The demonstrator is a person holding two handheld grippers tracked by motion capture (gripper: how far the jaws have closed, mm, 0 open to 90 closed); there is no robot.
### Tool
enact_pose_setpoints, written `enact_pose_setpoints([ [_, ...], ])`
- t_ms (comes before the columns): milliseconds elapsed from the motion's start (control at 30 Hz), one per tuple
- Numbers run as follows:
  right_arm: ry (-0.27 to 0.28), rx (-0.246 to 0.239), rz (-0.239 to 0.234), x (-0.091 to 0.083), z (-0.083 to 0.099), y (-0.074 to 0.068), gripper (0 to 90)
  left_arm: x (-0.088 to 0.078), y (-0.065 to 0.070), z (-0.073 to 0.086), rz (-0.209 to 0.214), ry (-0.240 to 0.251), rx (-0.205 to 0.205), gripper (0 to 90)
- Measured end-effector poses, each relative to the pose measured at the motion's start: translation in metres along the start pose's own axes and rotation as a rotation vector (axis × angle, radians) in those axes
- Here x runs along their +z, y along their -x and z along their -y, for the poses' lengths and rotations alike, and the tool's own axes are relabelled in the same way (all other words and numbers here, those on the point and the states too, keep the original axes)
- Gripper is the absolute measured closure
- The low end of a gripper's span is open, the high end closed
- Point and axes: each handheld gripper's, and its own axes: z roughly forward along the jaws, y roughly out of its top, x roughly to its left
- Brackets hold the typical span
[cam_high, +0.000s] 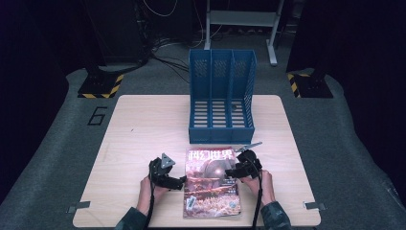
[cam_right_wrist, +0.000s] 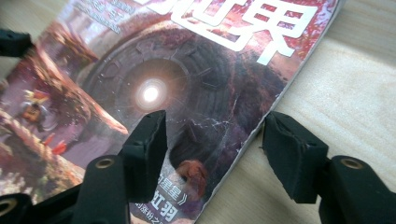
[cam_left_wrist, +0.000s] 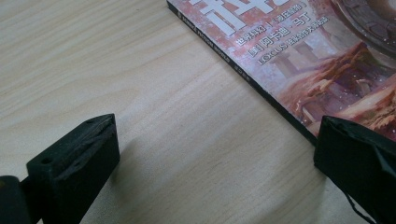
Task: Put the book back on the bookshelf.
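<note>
Person's forearms and hands, entering over the near edge of the table [cam_high: 143, 120], each hand carrying a black two-jaw gripper. Left gripper [cam_high: 182, 180]: lies on bare wood just beside the left long edge (the spine) of the magazine [cam_high: 212, 182], grey three-cornered plate on top; in the left gripper view [cam_left_wrist: 215, 154] its jaws stand wide apart, one over the tabletop, the other at the dark spine edge, nothing clamped between them. Right gripper [cam_high: 229, 171]: at the magazine's right long edge; in the right gripper view [cam_right_wrist: 212, 140] the jaws stand partly apart and straddle that edge, one above the printed cover, one above the wood beside it; whether the pads touch the paper cannot be told. Magazine: one copy, glossy reddish-brown cover with large white characters across the top and a round glowing motif at centre; lies flat, face up, right of the middle of the near edge, its top toward the far edge. File rack [cam_high: 221, 96]: blue plastic, three upright compartments with slotted walls, standing at the middle of the far edge, open side toward the person, just beyond the magazine's top. Table: light wood, rounded corners.
</note>
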Motion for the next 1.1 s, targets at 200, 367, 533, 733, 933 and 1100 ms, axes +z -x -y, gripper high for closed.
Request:
enact_pose_setpoints([
  [200,0.084,0.053,-0.095,-0.008,0.005,0.005,44.4,0.0,0.001,0.0,0.001,0.006,-0.008,0.4],
  [367,0.151,0.061,-0.14,-0.013,0.005,0.005,45.0,0.0,0.0,0.0,0.016,-0.002,0.01,0.7],
  [533,0.184,0.074,-0.157,-0.014,0.002,0.006,45.8,0.0,0.0,0.0,0.019,0.0,0.008,0.7],
  [733,0.181,0.078,-0.167,-0.008,-0.005,0.006,47.1,0.0,0.0,0.0,0.018,0.006,0.011,1.1],
  [933,0.163,0.087,-0.158,-0.001,-0.017,0.007,48.0,0.001,0.001,0.0,0.032,0.013,0.008,1.4],
  [1100,0.145,0.111,-0.16,0.007,-0.023,0.012,50.0,0.001,0.002,0.0,0.035,0.015,0.005,1.3],
])
